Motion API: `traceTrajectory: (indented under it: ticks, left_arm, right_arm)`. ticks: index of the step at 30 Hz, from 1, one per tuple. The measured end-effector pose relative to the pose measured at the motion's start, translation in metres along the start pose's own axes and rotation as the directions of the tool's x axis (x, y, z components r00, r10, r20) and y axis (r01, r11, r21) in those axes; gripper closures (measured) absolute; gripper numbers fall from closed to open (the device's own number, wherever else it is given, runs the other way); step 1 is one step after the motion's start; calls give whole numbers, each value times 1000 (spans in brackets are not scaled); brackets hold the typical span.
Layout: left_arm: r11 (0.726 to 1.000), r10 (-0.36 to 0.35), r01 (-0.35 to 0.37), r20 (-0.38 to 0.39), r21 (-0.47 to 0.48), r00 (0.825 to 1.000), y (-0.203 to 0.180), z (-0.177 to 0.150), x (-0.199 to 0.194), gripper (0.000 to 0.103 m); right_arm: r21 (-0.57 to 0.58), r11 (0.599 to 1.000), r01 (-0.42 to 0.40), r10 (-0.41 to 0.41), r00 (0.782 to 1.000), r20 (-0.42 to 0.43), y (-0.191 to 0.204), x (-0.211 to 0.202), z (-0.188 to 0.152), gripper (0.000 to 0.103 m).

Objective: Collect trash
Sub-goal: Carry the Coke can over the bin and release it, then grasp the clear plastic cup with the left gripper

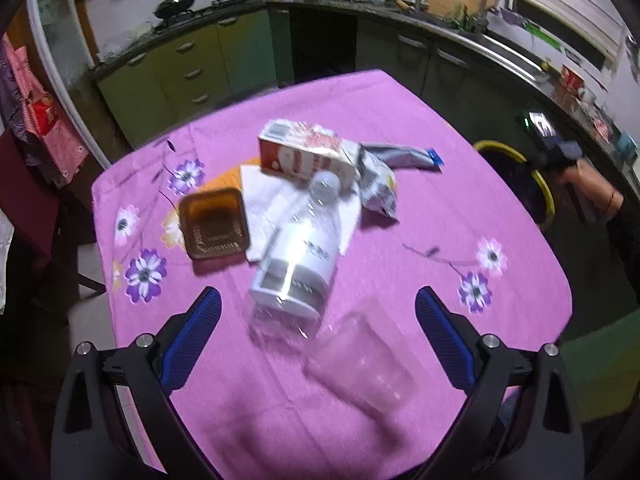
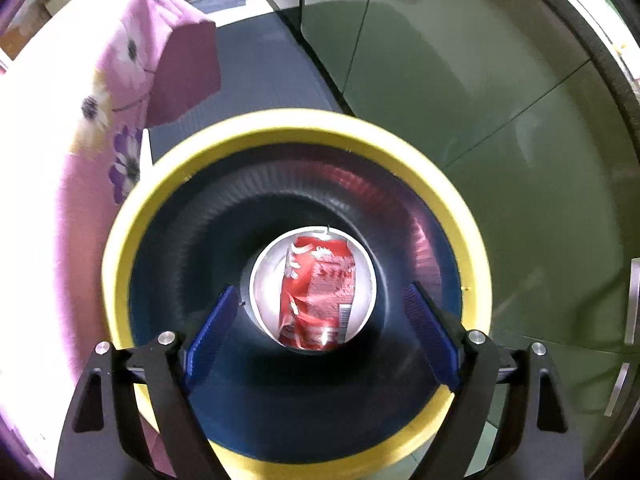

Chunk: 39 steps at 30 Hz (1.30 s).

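Pink flowered cloth (image 1: pixel 420 128) covers a kitchen table. From left: brown ribbed tray (image 1: pixel 214 224), glossy bottle (image 1: pixel 298 248) with its long axis running away from the left gripper (image 1: pixel 318 312), carton (image 1: pixel 308 154), crinkled wrappers (image 1: pixel 378 186). A clear cup (image 1: pixel 366 360) lies between its spread, empty fingers. Right gripper (image 2: pixel 320 312), released, hangs over the yellow-rimmed bin (image 2: pixel 280 124); a red wrapper (image 2: pixel 318 292) lies inside.

Left gripper (image 1: pixel 318 308) w/ jaws wide apart, tilted down; right gripper (image 2: pixel 320 308) pointing nearly straight down, jaws spread, nothing held.
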<state>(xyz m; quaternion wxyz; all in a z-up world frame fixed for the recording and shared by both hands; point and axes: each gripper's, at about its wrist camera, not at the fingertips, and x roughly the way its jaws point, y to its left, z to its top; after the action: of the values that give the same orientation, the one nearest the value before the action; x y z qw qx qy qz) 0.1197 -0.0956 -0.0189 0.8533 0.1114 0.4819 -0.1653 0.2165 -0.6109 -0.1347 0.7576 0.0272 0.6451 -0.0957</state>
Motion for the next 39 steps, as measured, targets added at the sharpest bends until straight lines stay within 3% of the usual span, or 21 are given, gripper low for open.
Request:
traceTrajectory:
  ticks: [3, 6, 9, 16, 21, 25, 30, 39]
  left_arm:
    - [999, -39, 38, -66, -17, 997, -5, -12, 5, 10]
    - [994, -60, 45, -152, -100, 987, -5, -27, 20, 10]
    - [973, -121, 75, -206, -217, 971, 0, -39, 34, 10]
    - [929, -155, 47, -269, -368, 951, 7, -41, 62, 10]
    - [935, -139, 32, -281, -354, 949, -1, -31, 73, 11]
    - [948, -125, 19, -316, -319, 941, -11, -27, 80, 26]
    - [948, -149, 31, -354, -317, 924, -15, -29, 88, 38]
    - [960, -153, 53, -357, -276, 921, -15, -33, 89, 42]
  right_arm:
    - [-5, 1000, -9, 9, 1000, 12, -2, -5, 3, 19]
    - [-12, 1000, -14, 14, 1000, 17, -2, -10, 3, 19]
    - [-26, 1000, -15, 16, 1000, 27, 4, -18, 6, 19]
    - [-86, 996, -3, 13, 994, 111, 18, -48, -10, 19]
    - [-124, 992, -31, 46, 991, 124, 23, -61, -27, 19]
    - [-142, 988, -56, 74, 990, 124, 26, -63, -36, 19]
    - [-157, 986, -61, 81, 989, 124, 31, -61, -37, 19]
    - [-142, 987, -71, 88, 990, 114, 25, -53, -38, 19]
